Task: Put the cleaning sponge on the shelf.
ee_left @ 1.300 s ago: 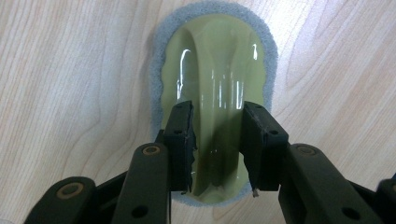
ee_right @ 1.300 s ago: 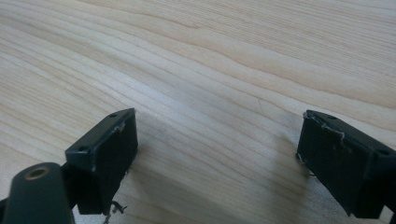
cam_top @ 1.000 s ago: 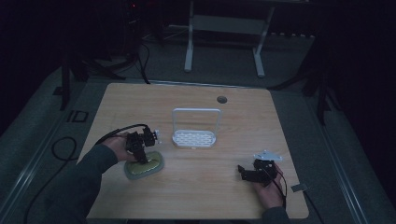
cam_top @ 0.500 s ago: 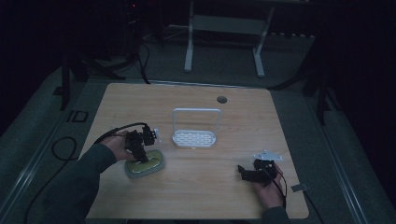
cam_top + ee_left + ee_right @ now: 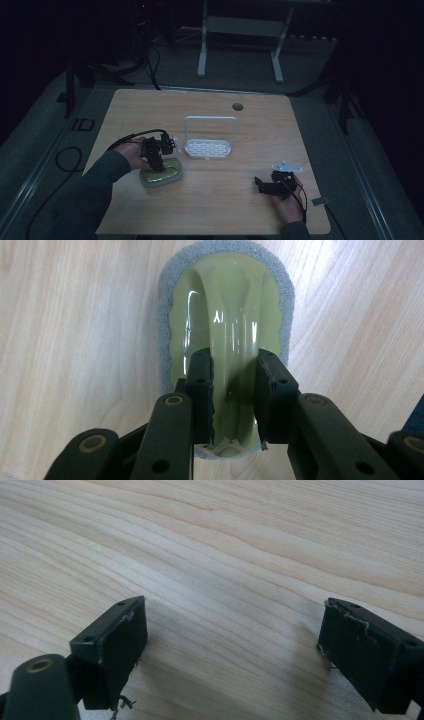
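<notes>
**Your left gripper has the scrubber by its handle**

Your left gripper (image 5: 234,405) is squeezing the shiny yellow-green plastic handle of the oval scrubber with the fuzzy grey pad (image 5: 225,330). The two black jaws sit on either side of the raised ridge of the handle, and they press on it. The scrubber's long way runs straight ahead of the jaws, so you hold it across its narrow middle. That looks like a good way to lift it.

The scrubber (image 5: 161,172) lies just in front of and to the left of the white plastic rack with the tall loop handle (image 5: 209,145), on the pale wooden table (image 5: 240,210). Your left hand is much closer to the rack than your right.

Your right gripper (image 5: 274,185) rests in front of and to the right of the rack, well apart from it. Its jaws are wide apart with nothing between them, just smooth wood grain below
</notes>
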A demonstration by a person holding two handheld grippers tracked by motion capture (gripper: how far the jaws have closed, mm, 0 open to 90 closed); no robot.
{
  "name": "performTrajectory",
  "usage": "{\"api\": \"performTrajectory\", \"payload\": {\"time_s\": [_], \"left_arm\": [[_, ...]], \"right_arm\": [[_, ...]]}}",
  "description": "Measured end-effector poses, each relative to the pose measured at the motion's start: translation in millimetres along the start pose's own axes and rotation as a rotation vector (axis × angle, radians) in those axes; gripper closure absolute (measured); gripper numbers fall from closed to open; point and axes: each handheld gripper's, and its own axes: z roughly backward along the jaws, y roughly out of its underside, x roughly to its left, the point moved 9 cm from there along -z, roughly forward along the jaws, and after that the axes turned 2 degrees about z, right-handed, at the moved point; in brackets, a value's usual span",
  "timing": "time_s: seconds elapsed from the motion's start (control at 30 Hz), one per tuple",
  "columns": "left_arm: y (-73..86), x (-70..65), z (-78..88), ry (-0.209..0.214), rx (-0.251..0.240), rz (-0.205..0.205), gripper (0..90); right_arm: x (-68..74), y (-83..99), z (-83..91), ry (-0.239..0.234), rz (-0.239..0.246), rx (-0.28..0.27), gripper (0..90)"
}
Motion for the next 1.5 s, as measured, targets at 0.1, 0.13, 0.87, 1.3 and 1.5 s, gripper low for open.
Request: {"api": "performTrajectory", "payload": {"time_s": [0.1,0.13,0.87,1.3,1.5], "left_arm": [[-4.9,-1.3,1.3,-0.008,-0.01,-0.018,71.7],[-6.5,-2.0,1.5,-0.014,-0.009,-0.028,71.7],[-49.4,-15.1,6.3,-0.066,-0.079,-0.182,71.7],[-66.5,-17.8,12.1,-0.106,-0.098,-0.248,71.6],[-72.9,-18.4,13.3,-0.121,-0.104,-0.269,71.7]], "right_arm": [[0.0,0.0,0.0,0.0,0.0,0.0,11.8],[0.0,0.0,0.0,0.0,0.0,0.0,11.8],[-0.2,-0.1,-0.1,0.001,0.001,-0.001,11.8],[-0.2,0.0,0.0,0.0,0.002,0.0,11.8],[-0.1,-0.1,0.0,0.0,0.001,0.0,11.8]]}}
